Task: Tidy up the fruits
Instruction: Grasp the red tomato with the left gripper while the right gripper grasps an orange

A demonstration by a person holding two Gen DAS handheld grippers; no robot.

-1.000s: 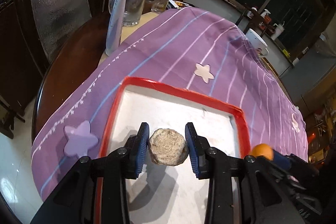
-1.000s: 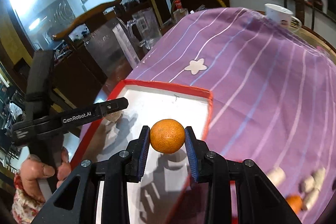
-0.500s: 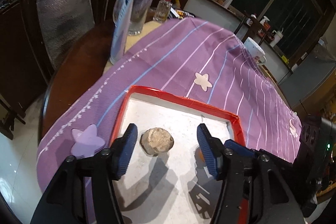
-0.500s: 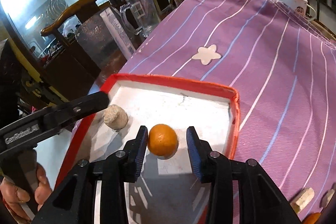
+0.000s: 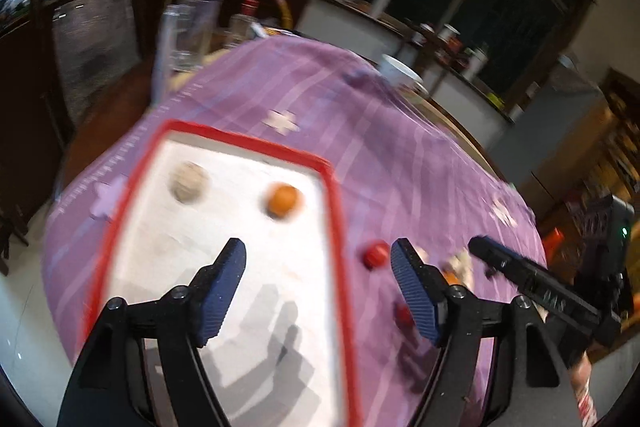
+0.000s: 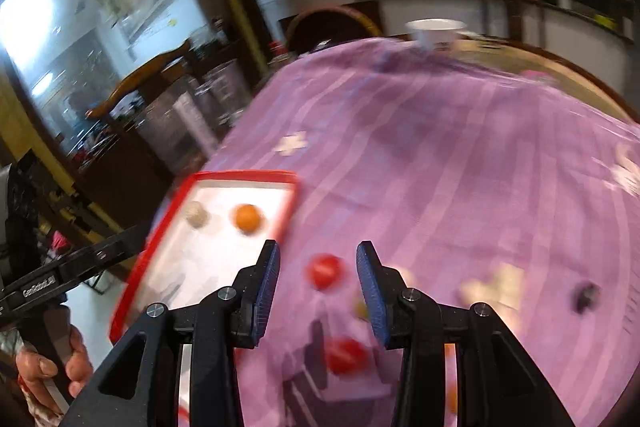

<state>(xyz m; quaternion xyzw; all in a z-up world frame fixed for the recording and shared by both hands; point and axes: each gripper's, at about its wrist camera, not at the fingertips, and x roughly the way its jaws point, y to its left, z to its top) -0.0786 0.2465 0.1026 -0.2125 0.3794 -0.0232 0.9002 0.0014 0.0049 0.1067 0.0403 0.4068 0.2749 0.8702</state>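
We see bare white floor in the near half of the red-rimmed white tray (image 5: 338,227). A pale brown round fruit (image 5: 188,182) and an orange tangerine (image 5: 284,199) sit apart near its far rim. Small red fruits (image 6: 326,270) dot the purple striped cloth (image 6: 460,155) just beside it; farther cloth lies open.
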